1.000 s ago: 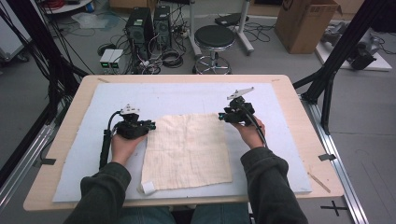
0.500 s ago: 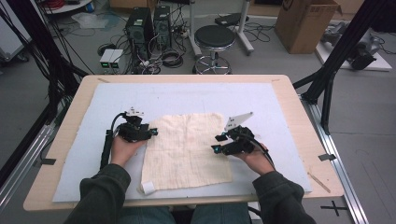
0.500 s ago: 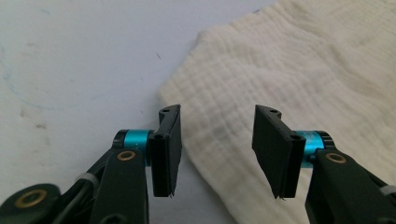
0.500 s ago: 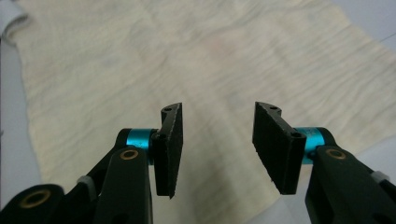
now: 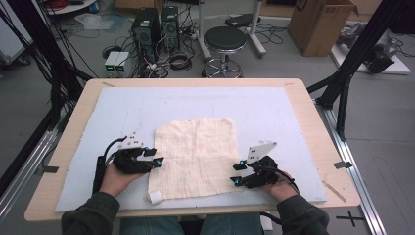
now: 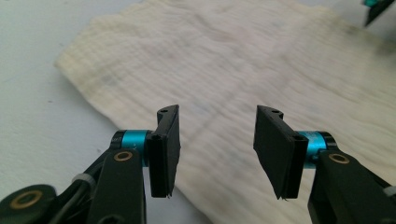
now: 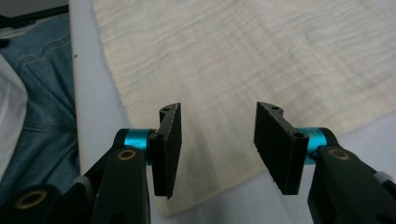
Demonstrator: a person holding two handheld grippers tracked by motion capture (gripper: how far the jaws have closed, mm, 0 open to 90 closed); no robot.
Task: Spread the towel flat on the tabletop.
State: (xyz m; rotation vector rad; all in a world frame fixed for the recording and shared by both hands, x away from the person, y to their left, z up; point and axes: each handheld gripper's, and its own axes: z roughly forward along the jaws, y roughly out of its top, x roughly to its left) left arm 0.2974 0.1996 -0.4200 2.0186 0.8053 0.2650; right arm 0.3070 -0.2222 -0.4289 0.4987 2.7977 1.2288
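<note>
The left tool (image 5: pixel 157 159) stood released at the near-left edge of the cloth (image 5: pixel 198 156), its jaws having just been opening, with nothing pinched between them; in the left gripper view the two pads (image 6: pixel 167 149) hung parted just above the cloth's (image 6: pixel 261 70) edge. The right tool (image 5: pixel 236 174) stood likewise released over the cloth's near-right corner, its jaws also just opened and clear of the fabric; in the right gripper view that corner of the cloth (image 7: pixel 261 60) lay flat beneath the gap between the pads (image 7: pixel 169 149).

The cloth lay spread and nearly flat in the middle of the pale mat (image 5: pixel 274 112) covering the tabletop (image 5: pixel 313 105), its near edge close to the person.

Compared with a second earlier, both tools had travelled from the cloth's far corners, left and right, to its near ones, the right arriving first. This suggests a fresh grasp was being prepared at the near edge, probably to lift or fold the cloth; neither corner was yet held.

A small white tag (image 5: pixel 155 197) showed at the cloth's near-left corner.
</note>
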